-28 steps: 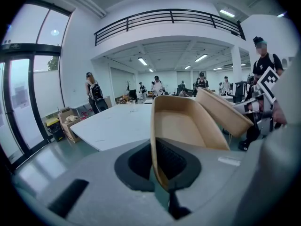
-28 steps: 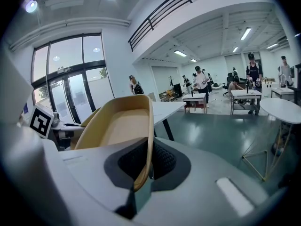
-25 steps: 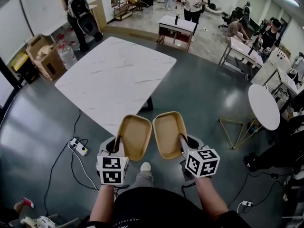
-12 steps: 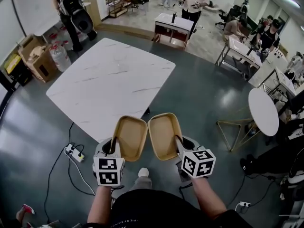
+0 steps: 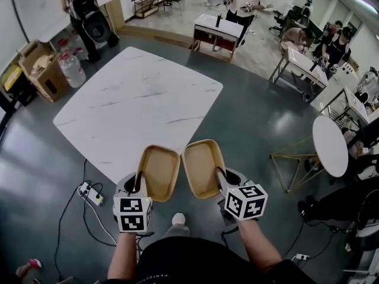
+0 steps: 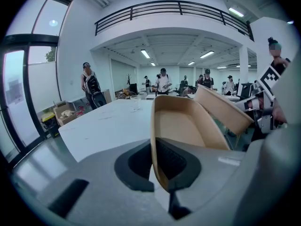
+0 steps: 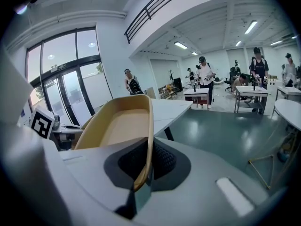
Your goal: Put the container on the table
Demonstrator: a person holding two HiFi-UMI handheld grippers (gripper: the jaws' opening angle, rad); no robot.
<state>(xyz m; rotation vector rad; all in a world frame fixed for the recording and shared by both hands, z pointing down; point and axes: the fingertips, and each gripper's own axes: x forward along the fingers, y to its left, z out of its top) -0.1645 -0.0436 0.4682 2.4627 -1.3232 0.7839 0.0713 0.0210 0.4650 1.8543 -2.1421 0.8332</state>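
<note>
The left gripper [image 5: 141,185] is clenched on the near rim of the left container [image 5: 160,171], a shallow tan container with rounded corners; in the left gripper view the thin wall of that container runs edge-on between the dark pads. The right gripper [image 5: 220,179] grasps the right container [image 5: 203,167] in the same way, its jaws pinching the near rim. Both containers are empty and are held up in the air side by side, their long sides close together (whether they touch is not clear from the head view), each tipped a little with its open side up. They hang over the dark floor at the near corner of the white marble table [image 5: 136,105], not resting on it. A clear glass [image 5: 147,78] stands toward the middle of the table. A power strip [image 5: 89,192] lies on the floor, left of the left gripper.
</note>
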